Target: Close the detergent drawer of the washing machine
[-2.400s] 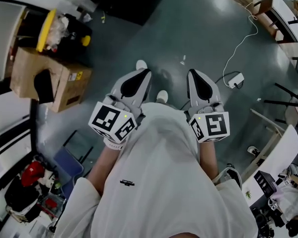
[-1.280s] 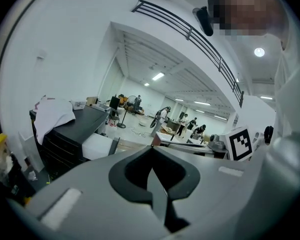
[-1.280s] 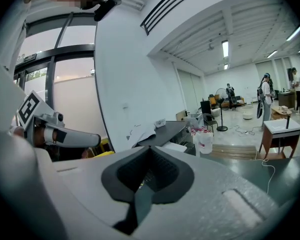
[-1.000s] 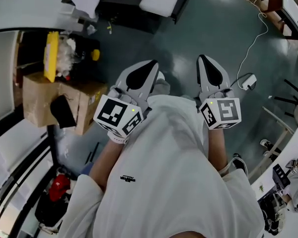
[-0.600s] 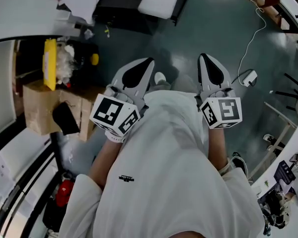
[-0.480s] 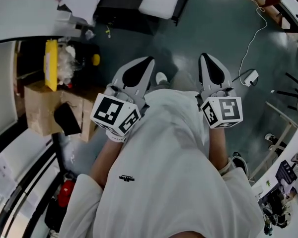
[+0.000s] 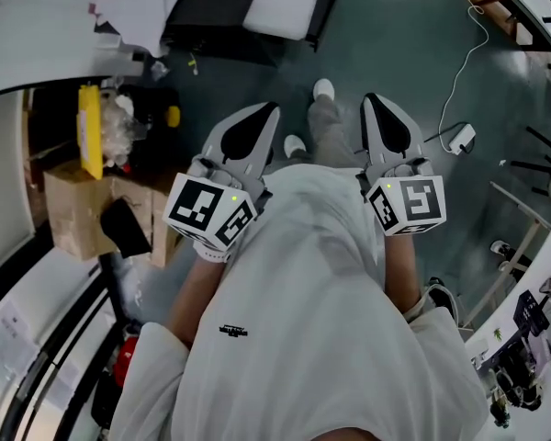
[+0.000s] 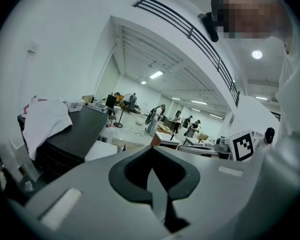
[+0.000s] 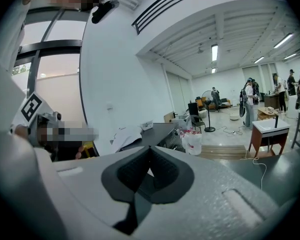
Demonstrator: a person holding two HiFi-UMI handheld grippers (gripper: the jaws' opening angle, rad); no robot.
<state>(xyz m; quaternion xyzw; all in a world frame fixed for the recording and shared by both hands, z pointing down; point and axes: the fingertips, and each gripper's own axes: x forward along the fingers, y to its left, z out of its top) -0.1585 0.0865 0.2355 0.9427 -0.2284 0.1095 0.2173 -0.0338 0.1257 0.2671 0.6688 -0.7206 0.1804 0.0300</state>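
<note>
Our left claw (image 7: pixel 265 114) and right claw (image 7: pixel 375 105), both clenched on nothing, aim toward 12 o'clock; no drawer seems visible, so we should locate it first, then push squarely.

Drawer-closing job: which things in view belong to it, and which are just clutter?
Job:
- left gripper, shut, empty
- right gripper, shut, empty
- washing machine and drawer: not in view

Lying about:
- cardboard box
- yellow item
- corded white adapter on the floor
- white cloth on a black desk
</note>
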